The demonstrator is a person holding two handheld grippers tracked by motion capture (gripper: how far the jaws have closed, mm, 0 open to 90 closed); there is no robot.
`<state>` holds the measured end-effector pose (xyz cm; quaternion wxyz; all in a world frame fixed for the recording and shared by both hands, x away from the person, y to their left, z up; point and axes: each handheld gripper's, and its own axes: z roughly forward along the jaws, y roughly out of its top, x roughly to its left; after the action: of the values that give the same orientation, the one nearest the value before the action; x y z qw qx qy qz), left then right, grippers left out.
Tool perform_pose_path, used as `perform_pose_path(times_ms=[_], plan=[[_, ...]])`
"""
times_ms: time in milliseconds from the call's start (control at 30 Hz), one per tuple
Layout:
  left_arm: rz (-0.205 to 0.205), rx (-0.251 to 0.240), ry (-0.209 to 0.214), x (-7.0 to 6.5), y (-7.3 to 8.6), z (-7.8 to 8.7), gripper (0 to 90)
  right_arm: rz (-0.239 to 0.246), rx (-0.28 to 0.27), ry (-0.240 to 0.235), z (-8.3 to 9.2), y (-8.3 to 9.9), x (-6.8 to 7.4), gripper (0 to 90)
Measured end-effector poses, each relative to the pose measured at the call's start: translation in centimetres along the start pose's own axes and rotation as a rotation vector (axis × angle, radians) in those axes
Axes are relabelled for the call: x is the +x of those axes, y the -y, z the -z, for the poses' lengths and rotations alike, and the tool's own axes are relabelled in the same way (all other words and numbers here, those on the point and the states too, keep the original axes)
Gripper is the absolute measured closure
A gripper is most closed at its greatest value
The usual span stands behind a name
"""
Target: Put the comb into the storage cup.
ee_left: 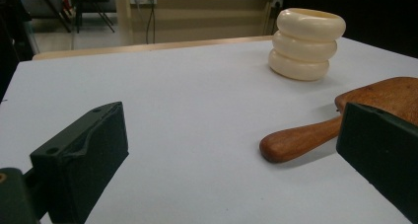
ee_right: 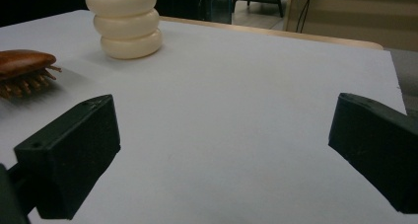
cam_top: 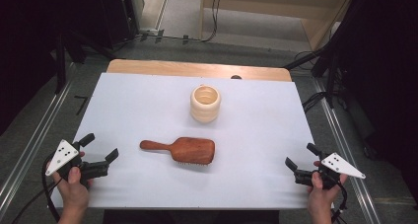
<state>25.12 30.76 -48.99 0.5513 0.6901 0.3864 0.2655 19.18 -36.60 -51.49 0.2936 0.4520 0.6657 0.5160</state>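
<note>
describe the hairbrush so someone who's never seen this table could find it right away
Start at the white table, near whose middle two things sit. Nearer the person than the cream ribbed cup lies the wooden hairbrush, flat, bristles down, with its handle pointing toward the left gripper. It is the reddish-brown thing with a paddle-shaped head, low and long where the cup is pale, round and upright.

One overhead view, two low tabletop views, shared cup (cam_top: 205,103) (ee_left: 306,44) (ee_right: 126,21).

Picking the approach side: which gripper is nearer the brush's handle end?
The left gripper. The wooden hairbrush points its handle toward it, while its bristled head faces the right gripper, which is farther off. Both stand open.
</note>
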Motion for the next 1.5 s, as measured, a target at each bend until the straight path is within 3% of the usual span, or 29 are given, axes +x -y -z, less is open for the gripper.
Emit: perform_pose_path(times_ms=[133, 300, 333, 767, 900, 1333, 1500], plan=[[-0.008, 0.008, 0.018, 0.1, -0.1, 0.0, 0.0, 0.011, -0.005, -0.005, -0.1, 0.0, 0.1, 0.0], [-0.045, 0.049, 0.081, -0.4, -0.5, -0.4, 3.7, 0.016, -0.004, -0.024, -0.1, 0.0, 0.2, 0.0], [-0.051, 0.063, 0.113, -0.6, -0.8, -0.6, 3.7, 0.026, 0.001, -0.027, -0.2, 0.0, 0.3, 0.0], [-0.103, 0.099, 0.213, -2.1, -2.5, -2.2, 3.7, 0.04, 0.002, -0.046, -0.2, 0.0, 0.5, 0.0], [-0.156, 0.133, 0.229, -2.5, -3.3, -2.8, 3.8, 0.045, 0.003, -0.047, -0.3, 0.0, 0.6, 0.0], [-0.264, 0.235, 0.317, -4.0, -4.9, -5.4, 3.8, 0.051, 0.005, -0.049, -0.3, 0.1, 0.6, 0.0], [-0.313, 0.254, 0.315, -4.7, -5.5, -6.1, 5.4, 0.048, 0.004, -0.052, -0.3, 0.1, 0.5, 0.0]])
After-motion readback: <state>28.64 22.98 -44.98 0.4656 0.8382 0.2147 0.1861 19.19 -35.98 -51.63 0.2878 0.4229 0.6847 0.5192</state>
